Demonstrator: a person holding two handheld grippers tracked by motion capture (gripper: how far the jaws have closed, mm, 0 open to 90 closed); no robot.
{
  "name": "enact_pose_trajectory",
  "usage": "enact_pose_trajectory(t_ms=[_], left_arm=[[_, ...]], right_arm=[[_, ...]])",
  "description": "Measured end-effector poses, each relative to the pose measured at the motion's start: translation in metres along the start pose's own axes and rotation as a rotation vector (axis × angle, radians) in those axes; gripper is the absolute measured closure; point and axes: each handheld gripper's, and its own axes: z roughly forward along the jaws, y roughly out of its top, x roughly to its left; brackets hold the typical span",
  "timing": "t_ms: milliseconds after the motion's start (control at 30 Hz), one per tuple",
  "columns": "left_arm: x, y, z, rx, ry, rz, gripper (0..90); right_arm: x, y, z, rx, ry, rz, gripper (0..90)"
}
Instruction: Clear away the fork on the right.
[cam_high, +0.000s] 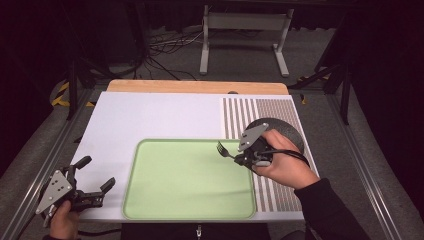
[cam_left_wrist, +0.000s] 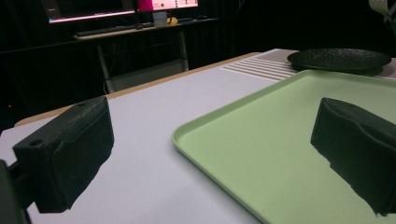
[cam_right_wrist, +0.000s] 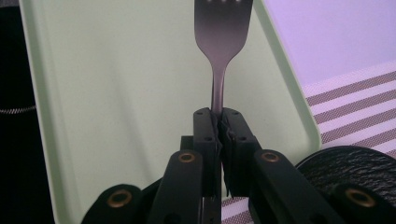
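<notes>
One green tray (cam_high: 150, 200), one fork (cam_high: 223, 149), one black plate (cam_high: 285, 131), two claws.

A table (cam_high: 150, 115) with a white top fills the middle of the high view, a strip of bare wood showing along its far edge. A pale green tray (cam_high: 190, 205) lies at lower centre (rounded corners, raised rim). To the right a striped mat (cam_high: 260, 107) lies flat, and a dark round plate (cam_high: 287, 130) rests on it.
</notes>
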Motion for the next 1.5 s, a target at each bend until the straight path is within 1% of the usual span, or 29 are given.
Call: enact_pose_trajectory(t_ms=[67, 133, 200, 233, 267, 367, 433, 500, 567, 600, 633, 667, 700, 800, 833, 867, 933, 1067, 1167, 1233, 1267, 1300, 1333, 1367, 1400, 1500], left_arm=[[0.0, 0.0, 0.0, 0.0, 0.0, -0.001, 0.0], [0.0, 0.0, 0.0, 0.001, 0.0, 0.0, 0.0], [0.0, 0.0, 0.0, 0.0, -0.001, 0.0, 0.0], [0.0, 0.0, 0.0, 0.0, 0.0, 0.0, 0.0], [0.0, 0.0, 0.0, 0.0, 0.0, 0.0, 0.0], [0.0, 0.0, 0.0, 0.0, -0.001, 0.0, 0.0], [0.0, 0.0, 0.0, 0.0, -0.001, 0.0, 0.0], [0.0, 0.0, 0.0, 0.0, -0.002, 0.0, 0.0], [0.0, 0.0, 0.0, 0.0, -0.002, 0.0, 0.0], [0.0, 0.0, 0.0, 0.0, -0.002, 0.0, 0.0], [0.0, 0.0, 0.0, 0.0, -0.002, 0.0, 0.0], [0.0, 0.0, 0.0, 0.0, -0.003, 0.001, 0.0], [0.0, 0.0, 0.0, 0.0, -0.003, 0.001, 0.0], [0.0, 0.0, 0.0, -0.002, -0.002, -0.001, 0.0], [0.0, 0.0, 0.0, -0.001, -0.003, 0.0, 0.0], [0.0, 0.0, 0.0, -0.001, -0.004, 0.0, 0.0], [0.0, 0.0, 0.0, -0.002, -0.004, 0.001, 0.0], [0.0, 0.0, 0.0, -0.001, -0.005, 0.001, 0.0], [0.0, 0.0, 0.001, -0.001, -0.006, 0.002, 0.0], [0.0, 0.0, 0.001, -0.001, -0.007, 0.004, 0.0], [0.0, 0.0, 0.001, -0.001, -0.007, 0.004, 0.0], [0.0, 0.0, 0.001, -0.001, -0.007, 0.004, 0.0], [0.0, 0.0, 0.001, -0.001, -0.007, 0.004, 0.0], [0.0, 0.0, 0.001, 0.0, -0.01, 0.002, 0.0], [0.0, 0.0, 0.001, 0.0, -0.011, 0.004, 0.0], [0.0, 0.0, 0.001, 0.0, -0.011, 0.005, 0.0]], right_arm=[[0.001, 0.002, 0.003, -0.004, 0.004, 0.025, 84.8], [0.003, 0.004, 0.006, -0.014, 0.003, 0.061, 84.8], [0.004, 0.006, 0.009, -0.009, 0.0, 0.084, 84.8], [0.005, 0.007, 0.01, -0.005, -0.002, 0.103, 84.8], [0.005, 0.007, 0.01, -0.005, -0.002, 0.103, 84.8], [0.006, 0.009, 0.014, 0.004, -0.014, 0.141, 84.8], [0.008, 0.01, 0.016, 0.007, -0.028, 0.18, 84.8], [0.008, 0.011, 0.018, 0.013, -0.027, 0.212, 84.8], [0.01, 0.012, 0.021, 0.015, -0.038, 0.249, 84.8], [0.01, 0.012, 0.021, 0.015, -0.038, 0.249, 84.8], [0.01, 0.012, 0.022, 0.021, -0.036, 0.27, 84.8], [0.011, 0.012, 0.024, 0.017, -0.034, 0.308, 84.8], [0.012, 0.013, 0.025, 0.022, -0.035, 0.333, 84.8], [0.012, 0.013, 0.028, 0.04, -0.05, 0.396, 84.8], [0.012, 0.013, 0.029, 0.049, -0.068, 0.425, 84.8], [0.012, 0.013, 0.029, 0.049, -0.068, 0.425, 84.8], [0.011, 0.012, 0.031, 0.063, -0.075, 0.463, 84.8], [0.011, 0.011, 0.035, 0.072, -0.071, 0.527, 84.8], [0.011, 0.01, 0.036, 0.075, -0.064, 0.541, 84.9], [0.011, 0.009, 0.038, 0.087, -0.058, 0.572, 84.8], [0.011, 0.009, 0.038, 0.087, -0.058, 0.572, 84.8], [0.011, 0.008, 0.04, 0.105, -0.048, 0.607, 84.8], [0.011, 0.007, 0.041, 0.122, -0.047, 0.63, 84.8], [0.011, 0.006, 0.042, 0.125, -0.041, 0.641, 84.8], [0.01, 0.006, 0.045, 0.138, -0.037, 0.662, 84.8], [0.01, 0.005, 0.048, 0.147, -0.032, 0.674, 84.8]])
